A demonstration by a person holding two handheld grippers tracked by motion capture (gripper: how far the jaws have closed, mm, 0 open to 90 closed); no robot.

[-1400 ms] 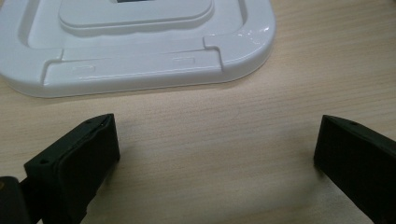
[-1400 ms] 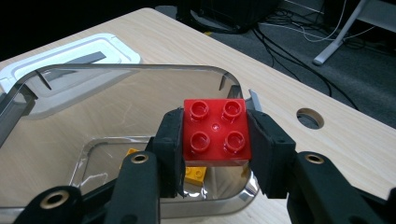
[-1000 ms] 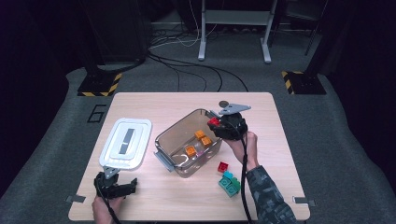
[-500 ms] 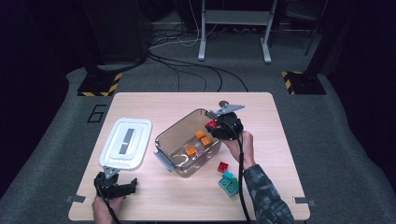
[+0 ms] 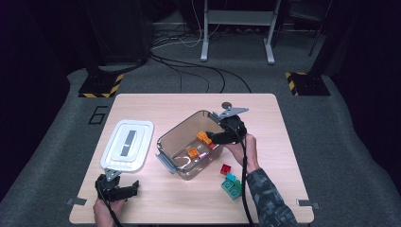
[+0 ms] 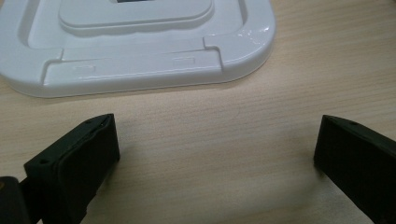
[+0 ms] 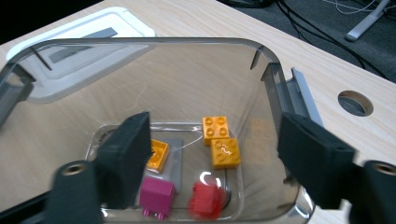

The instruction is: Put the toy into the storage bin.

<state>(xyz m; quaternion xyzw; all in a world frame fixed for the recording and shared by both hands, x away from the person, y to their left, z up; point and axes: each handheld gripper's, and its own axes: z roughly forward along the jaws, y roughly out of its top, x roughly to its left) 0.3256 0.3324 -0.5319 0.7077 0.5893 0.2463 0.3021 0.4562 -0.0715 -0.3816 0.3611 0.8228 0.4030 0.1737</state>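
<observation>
Red brick [image 7: 206, 199] blurred in clear container [image 7: 273, 84], right gripper [image 7: 217, 154] just opened

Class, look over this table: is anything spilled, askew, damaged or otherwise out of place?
Nothing looks spilled or broken. The clear plastic container sits skewed to the table edges, its white lid lying off to one side. A small red brick inside is motion-blurred below the right tongs, whose jaws have just been opening with nothing between them.
</observation>
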